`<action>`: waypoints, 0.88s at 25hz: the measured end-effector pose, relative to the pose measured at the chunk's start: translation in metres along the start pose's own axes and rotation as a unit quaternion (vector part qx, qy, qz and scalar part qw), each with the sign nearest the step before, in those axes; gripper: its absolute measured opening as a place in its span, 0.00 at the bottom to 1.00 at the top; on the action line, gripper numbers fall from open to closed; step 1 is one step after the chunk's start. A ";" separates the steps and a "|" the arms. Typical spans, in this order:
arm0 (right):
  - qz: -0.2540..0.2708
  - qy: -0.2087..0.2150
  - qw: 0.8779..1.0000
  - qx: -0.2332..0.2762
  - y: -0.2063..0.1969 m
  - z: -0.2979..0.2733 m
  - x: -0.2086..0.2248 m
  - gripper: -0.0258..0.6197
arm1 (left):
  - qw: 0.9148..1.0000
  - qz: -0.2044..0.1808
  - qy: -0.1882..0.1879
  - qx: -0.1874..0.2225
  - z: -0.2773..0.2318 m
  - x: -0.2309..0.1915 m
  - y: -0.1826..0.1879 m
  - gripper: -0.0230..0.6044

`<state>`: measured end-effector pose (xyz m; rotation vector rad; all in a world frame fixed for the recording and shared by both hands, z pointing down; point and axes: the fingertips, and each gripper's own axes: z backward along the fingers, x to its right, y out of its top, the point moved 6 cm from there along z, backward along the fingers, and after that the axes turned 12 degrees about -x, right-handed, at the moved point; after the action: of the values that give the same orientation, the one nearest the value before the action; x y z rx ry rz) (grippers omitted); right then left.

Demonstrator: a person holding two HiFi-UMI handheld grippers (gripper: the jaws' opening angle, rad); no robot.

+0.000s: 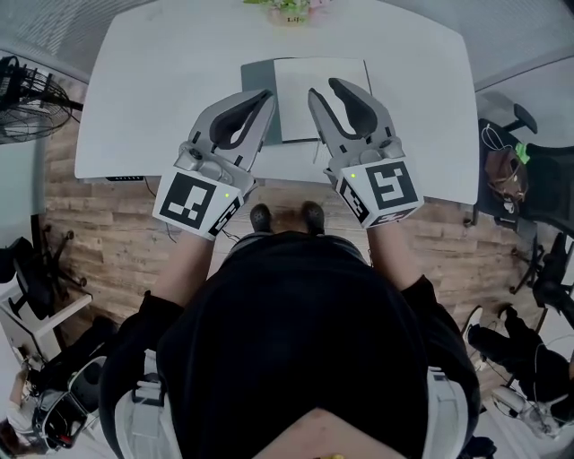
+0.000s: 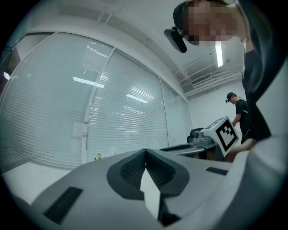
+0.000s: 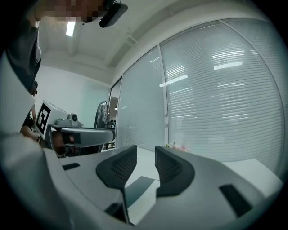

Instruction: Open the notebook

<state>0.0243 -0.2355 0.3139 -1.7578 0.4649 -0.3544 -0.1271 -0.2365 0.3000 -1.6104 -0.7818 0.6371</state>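
Observation:
The notebook lies on the white table, towards the far middle. A white page faces up, and a grey cover strip shows along its left side. Both grippers hover over the table's near edge and point at the notebook. My left gripper is over the grey strip; in the left gripper view its tips touch with nothing between them. My right gripper is above the page's near part. Its jaws stand apart and empty, with the notebook below them.
A small plant stands at the table's far edge. A fan is left of the table, and chairs with a bag are to its right. Another person stands in the background. Window blinds line the wall beyond.

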 end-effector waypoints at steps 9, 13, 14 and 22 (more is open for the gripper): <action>0.010 -0.013 0.999 0.032 0.020 0.024 0.017 0.19 | 1.000 -0.010 -0.003 0.010 -0.011 0.006 0.012 0.05; 0.018 -0.022 0.999 0.037 0.021 0.033 0.023 0.17 | 1.000 -0.013 -0.002 0.013 -0.016 0.010 0.017 0.05; 0.014 -0.023 0.999 0.038 0.021 0.035 0.025 0.16 | 1.000 -0.014 -0.002 0.013 -0.018 0.011 0.017 0.05; 0.003 -0.030 0.998 0.054 0.030 0.045 0.036 0.08 | 1.000 -0.022 0.002 0.014 -0.020 0.013 0.026 0.05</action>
<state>0.0731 -0.2205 0.2744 -1.6564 0.4017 -0.3159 -0.0996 -0.2411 0.2784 -1.5644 -0.8001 0.6107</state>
